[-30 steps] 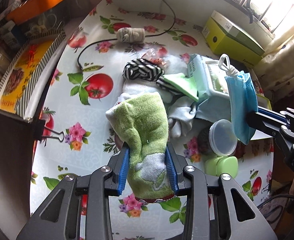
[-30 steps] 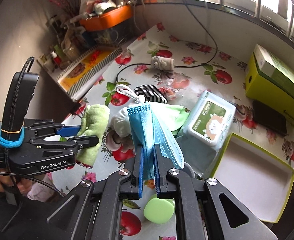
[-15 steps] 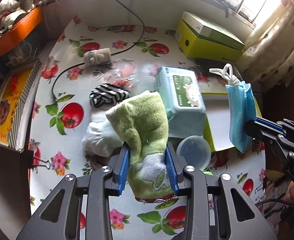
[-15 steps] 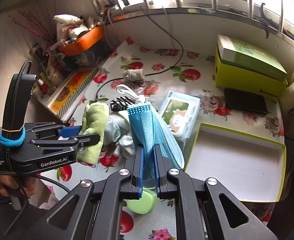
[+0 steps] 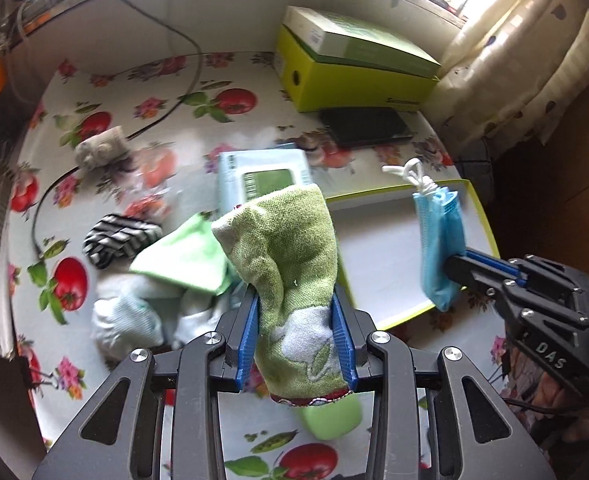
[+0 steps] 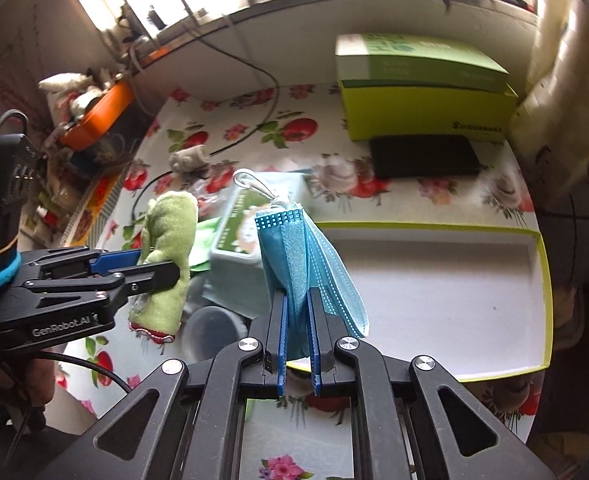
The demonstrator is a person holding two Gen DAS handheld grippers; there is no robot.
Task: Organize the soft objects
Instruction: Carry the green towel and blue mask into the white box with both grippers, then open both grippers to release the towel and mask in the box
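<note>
My left gripper (image 5: 296, 308) is shut on a rolled green towel (image 5: 290, 264), held above the flowered tablecloth; in the right wrist view the same towel (image 6: 166, 248) hangs at the left. My right gripper (image 6: 297, 300) is shut on a folded blue face mask (image 6: 298, 260) with white ear loops, over the near left corner of a white tray with a lime rim (image 6: 544, 300). In the left wrist view the mask (image 5: 440, 248) hangs above that tray (image 5: 390, 264). A light green cloth (image 5: 182, 260), white socks (image 5: 134, 312) and a striped sock (image 5: 120, 238) lie in a heap.
A wet-wipes pack (image 5: 262, 176) lies beside the tray. Behind stand a lime box (image 5: 354, 68), a black case (image 5: 366, 126), a small rolled cloth (image 5: 100, 150) and a black cable (image 5: 166, 116). A green lidded jar (image 5: 330, 416) sits below the towel. An orange tray (image 6: 98, 120) is far left.
Both grippers have swept to the right across the table with their loads, away from the sock heap and toward the white tray. The mask now hangs over the tray.
</note>
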